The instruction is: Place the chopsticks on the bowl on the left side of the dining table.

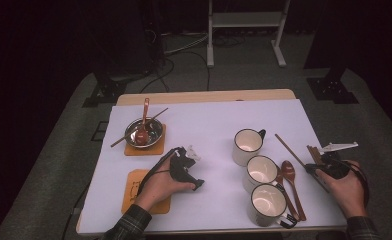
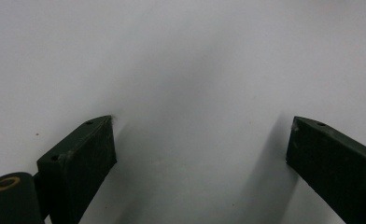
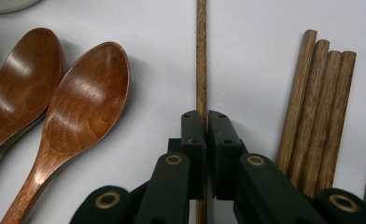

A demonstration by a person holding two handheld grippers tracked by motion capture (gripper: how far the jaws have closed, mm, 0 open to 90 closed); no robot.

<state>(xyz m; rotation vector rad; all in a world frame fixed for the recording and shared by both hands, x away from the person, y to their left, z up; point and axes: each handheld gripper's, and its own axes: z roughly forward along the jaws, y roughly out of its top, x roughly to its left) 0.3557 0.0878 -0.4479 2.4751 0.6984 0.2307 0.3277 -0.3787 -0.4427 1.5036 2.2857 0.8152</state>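
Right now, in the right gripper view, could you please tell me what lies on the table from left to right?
Two wooden spoons side by side → the single chopstick, on which the right claw is shut → a bundle of four chopsticks lying together.

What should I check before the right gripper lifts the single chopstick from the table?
1. Right gripper shut on the single chopstick: ok, the jaws pinch it from both sides.
2. One stick alone in the grip: ok, the four loose chopsticks lie apart from it.
3. Two wooden spoons apart from the jaws: ok.
4. Nearest mug away from the right gripper: ok.
5. Left gripper free: ok, open over the bare white table cover.
6. Grip firm enough for a lift: cannot tell.
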